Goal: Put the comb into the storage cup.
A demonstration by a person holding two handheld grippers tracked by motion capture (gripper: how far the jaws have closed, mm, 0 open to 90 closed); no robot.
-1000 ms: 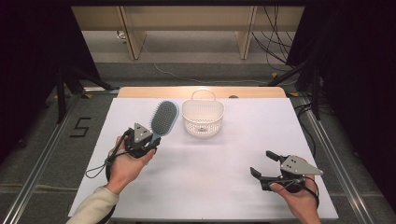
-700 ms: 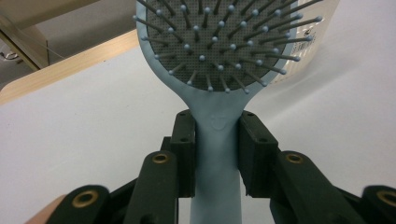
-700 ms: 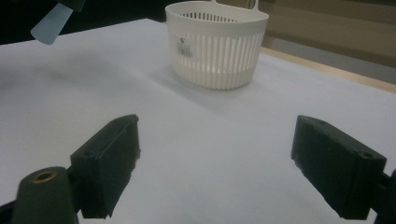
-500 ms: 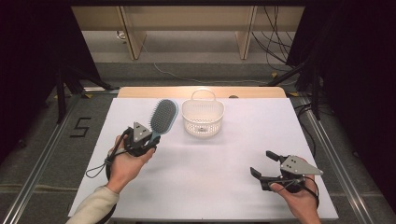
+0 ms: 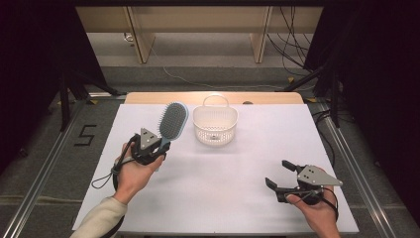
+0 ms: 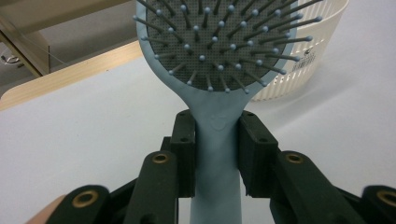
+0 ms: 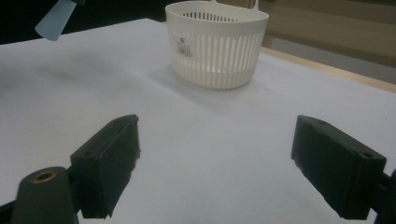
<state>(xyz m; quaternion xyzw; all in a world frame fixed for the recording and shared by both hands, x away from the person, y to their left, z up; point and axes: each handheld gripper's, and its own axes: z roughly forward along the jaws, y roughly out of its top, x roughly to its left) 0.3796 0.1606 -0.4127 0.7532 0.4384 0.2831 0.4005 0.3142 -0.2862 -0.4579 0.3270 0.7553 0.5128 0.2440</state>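
A light blue hairbrush with a grey bristle pad is held off the table at the left, its head pointing away from me. My left gripper is shut on its handle, both pads pressing the sides. A white slatted basket with a loop handle stands just right of the brush head, also seen as the basket from the other side. My right gripper rests at the front right of the table, open, with nothing between its pads.
The table is covered by a white sheet, with a wooden edge at the back. Metal rails run along both sides. Shelving legs and cables stand on the floor beyond the table.
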